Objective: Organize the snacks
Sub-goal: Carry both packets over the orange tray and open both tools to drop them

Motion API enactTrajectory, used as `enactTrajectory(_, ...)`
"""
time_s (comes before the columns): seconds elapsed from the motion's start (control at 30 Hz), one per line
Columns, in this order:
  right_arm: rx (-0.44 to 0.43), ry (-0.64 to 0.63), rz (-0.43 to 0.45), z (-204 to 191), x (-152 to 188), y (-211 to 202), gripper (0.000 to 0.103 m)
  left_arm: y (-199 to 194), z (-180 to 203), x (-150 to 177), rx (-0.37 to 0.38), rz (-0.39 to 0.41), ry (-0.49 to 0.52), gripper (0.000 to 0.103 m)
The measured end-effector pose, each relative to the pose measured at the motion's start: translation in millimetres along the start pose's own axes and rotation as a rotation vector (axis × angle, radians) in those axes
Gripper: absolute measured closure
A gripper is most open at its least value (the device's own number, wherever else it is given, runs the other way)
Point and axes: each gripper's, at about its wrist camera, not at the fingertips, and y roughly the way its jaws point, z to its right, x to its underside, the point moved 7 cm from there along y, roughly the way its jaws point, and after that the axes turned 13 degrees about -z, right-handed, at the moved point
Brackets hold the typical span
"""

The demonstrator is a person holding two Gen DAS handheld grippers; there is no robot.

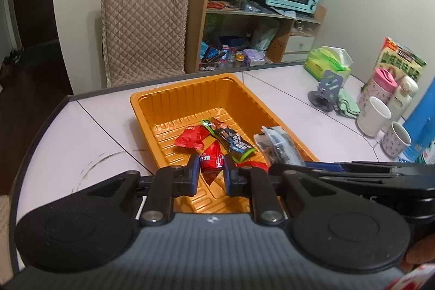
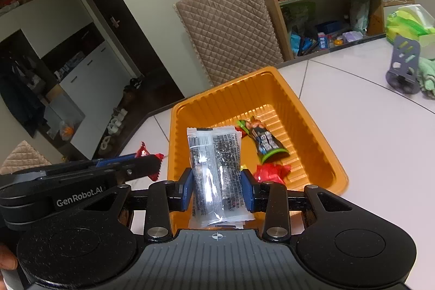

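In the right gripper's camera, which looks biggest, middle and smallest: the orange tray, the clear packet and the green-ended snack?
1. Orange tray: biggest by far.
2. Clear packet, held by the right gripper. It is nearest the camera, so it may look bigger than it is.
3. Green-ended snack, lying in the tray: smallest.

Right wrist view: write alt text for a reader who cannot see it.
The right claw is shut on a clear snack packet with black print, held over the near end of an orange plastic tray on a white table. A green-and-black snack packet and a red candy wrapper lie in the tray.
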Motion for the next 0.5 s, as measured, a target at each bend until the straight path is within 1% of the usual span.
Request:
enactTrajectory(0.27,0.013,0.035,-0.026,11.0,-21.9,34.9,0.066,34.8,-15.8,-18.2,-0.019,-0.046,-0.038,0.087)
enactTrajectory(0.5,0.006,0.088,-0.057,26.7,-30.9,57.8,0.066,63.2,-25.8,-23.6,-0.034,-0.091,-0.061,0.087)
